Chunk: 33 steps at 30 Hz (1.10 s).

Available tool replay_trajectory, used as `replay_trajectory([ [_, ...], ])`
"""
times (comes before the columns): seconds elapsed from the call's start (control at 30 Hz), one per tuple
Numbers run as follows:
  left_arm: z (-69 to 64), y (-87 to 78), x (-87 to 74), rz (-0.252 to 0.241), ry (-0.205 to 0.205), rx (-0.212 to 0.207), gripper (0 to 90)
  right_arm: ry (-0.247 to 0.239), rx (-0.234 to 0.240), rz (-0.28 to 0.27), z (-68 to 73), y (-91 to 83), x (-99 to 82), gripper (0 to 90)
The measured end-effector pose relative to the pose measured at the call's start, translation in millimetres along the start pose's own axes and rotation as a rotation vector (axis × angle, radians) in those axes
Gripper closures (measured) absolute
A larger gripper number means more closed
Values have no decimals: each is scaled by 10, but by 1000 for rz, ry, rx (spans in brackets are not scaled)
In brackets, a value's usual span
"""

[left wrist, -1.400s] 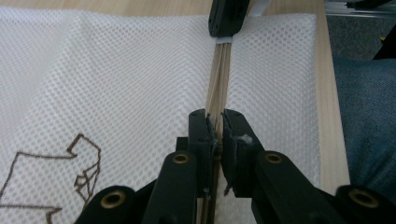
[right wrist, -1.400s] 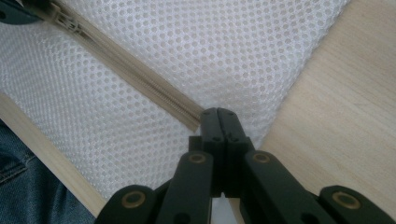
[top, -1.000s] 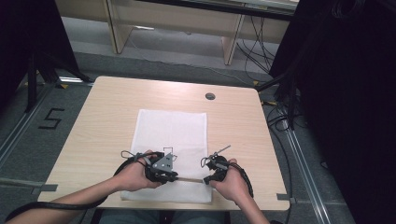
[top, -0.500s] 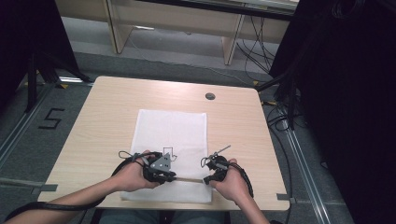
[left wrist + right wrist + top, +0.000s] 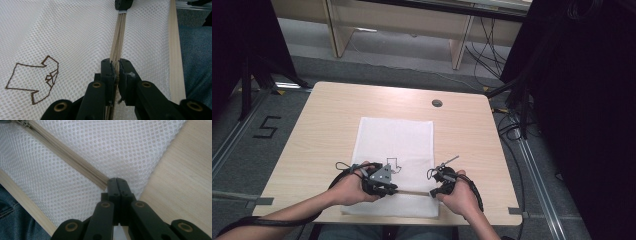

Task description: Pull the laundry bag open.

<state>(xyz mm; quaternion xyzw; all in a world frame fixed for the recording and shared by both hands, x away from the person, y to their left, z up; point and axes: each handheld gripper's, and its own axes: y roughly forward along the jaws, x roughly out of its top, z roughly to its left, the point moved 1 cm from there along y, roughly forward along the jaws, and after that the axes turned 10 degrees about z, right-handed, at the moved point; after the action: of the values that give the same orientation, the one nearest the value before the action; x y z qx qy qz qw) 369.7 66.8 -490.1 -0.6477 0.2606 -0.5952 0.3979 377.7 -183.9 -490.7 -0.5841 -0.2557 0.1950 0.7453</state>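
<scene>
Right between the two grippers runs the beige zipper (image 5: 119, 37) of a white mesh laundry bag (image 5: 394, 145), which lies flat on the near half of the pale wooden counter (image 5: 327, 120). The left gripper (image 5: 115, 72) has its jaws clamped on the zipper tape, the teeth running straight ahead from it to the far black jaws of the other gripper. Beside the left gripper, on the mesh, sits a brown outline drawing of a shirt (image 5: 33, 80). The right gripper (image 5: 117, 185) is closed tight at the end of the zipper, pinching the bag there; whether it holds the tape itself or only the mesh I cannot tell. Just past this gripper the mesh ends and bare wood begins. Under both grippers the person's blue trousers (image 5: 197, 65) show beyond the counter edge.

Farther out, a small round dark grommet (image 5: 437, 103) sits in the counter ahead of the right gripper. Grey carpet (image 5: 257, 145) with a black figure five (image 5: 266, 128) lies off to the left gripper's side, pale wooden furniture legs (image 5: 334, 30) stand beyond, and dark curtains (image 5: 582, 100) with cables flank the right.
</scene>
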Motion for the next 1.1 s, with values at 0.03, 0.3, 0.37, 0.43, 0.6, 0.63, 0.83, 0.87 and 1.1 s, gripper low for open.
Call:
replay_trajectory([
  [0.03,0,-3,1,2,1,-3,821,-4,-2,-2,-3,2,-1,900],
  [0.3,8,-50,-42,13,2,15,821,-2,9,0,-8,-1,0,900],
  [0.37,8,-51,-45,1,-11,12,821,-2,7,0,-6,0,-1,900],
  [0.43,10,-54,-49,9,-2,19,821,-3,7,0,-5,0,-1,900],
  [0.6,10,-66,-55,7,-6,19,821,10,2,3,4,-2,-1,900],
  [0.63,21,-73,-57,6,0,16,821,5,2,2,1,-1,0,900],
  [0.83,13,-75,-68,-4,-13,8,821,4,0,3,2,-1,0,900],
  [0.87,16,-79,-70,1,-11,15,821,3,0,3,2,-1,0,900],
  [1.1,26,-104,-108,3,-23,11,821,5,2,4,1,-1,2,900],
])
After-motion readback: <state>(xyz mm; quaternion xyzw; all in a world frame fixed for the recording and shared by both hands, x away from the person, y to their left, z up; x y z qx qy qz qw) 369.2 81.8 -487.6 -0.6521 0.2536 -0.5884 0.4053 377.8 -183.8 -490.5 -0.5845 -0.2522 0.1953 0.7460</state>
